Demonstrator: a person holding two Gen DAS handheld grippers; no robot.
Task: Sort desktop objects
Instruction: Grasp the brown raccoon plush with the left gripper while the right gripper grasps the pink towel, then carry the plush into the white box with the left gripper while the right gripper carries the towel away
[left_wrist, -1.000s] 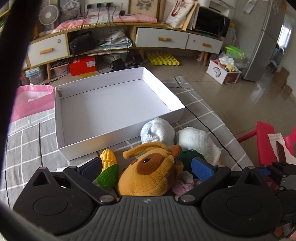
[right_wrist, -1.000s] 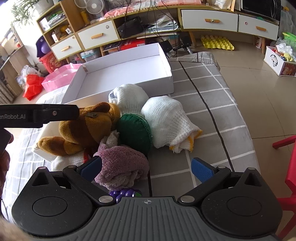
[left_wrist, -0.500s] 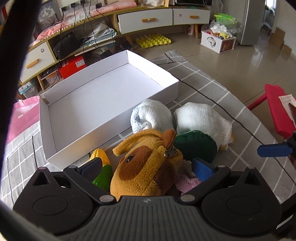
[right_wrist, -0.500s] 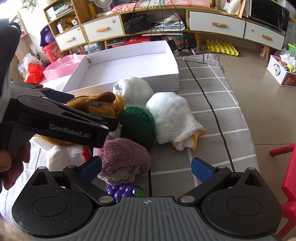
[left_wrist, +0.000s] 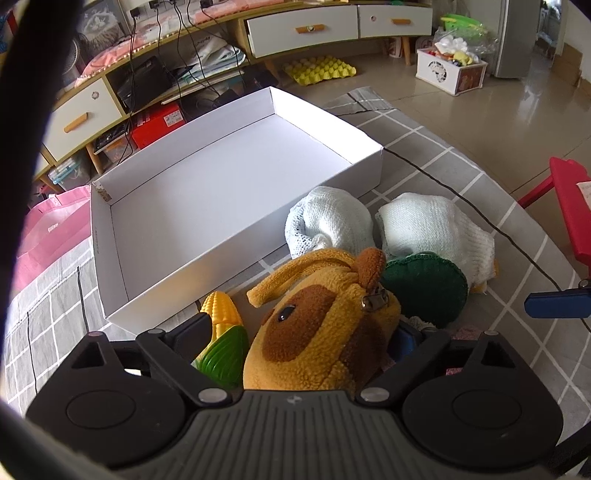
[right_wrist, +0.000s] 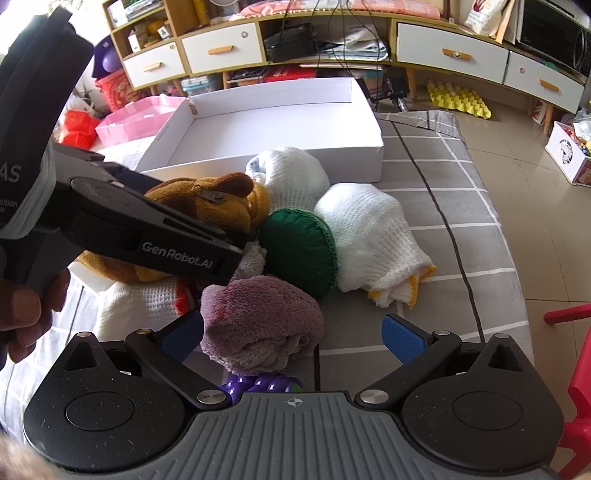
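Box at the far side, soft things piled near

The open box sits far on the tabletop; before it two knitted bundles lie side by side, the plush toy nearer left, toy corn left of that.

We see the white box lying open, its floor bare, so a hand can come down into it freely. In front of it the pile crowds the cloth: plush dog, toy corn, two white knit bundles, green pad and purple towel all touch. The left gripper bars the way to the dog from the right. Bare checked cloth stays free right of the pile.
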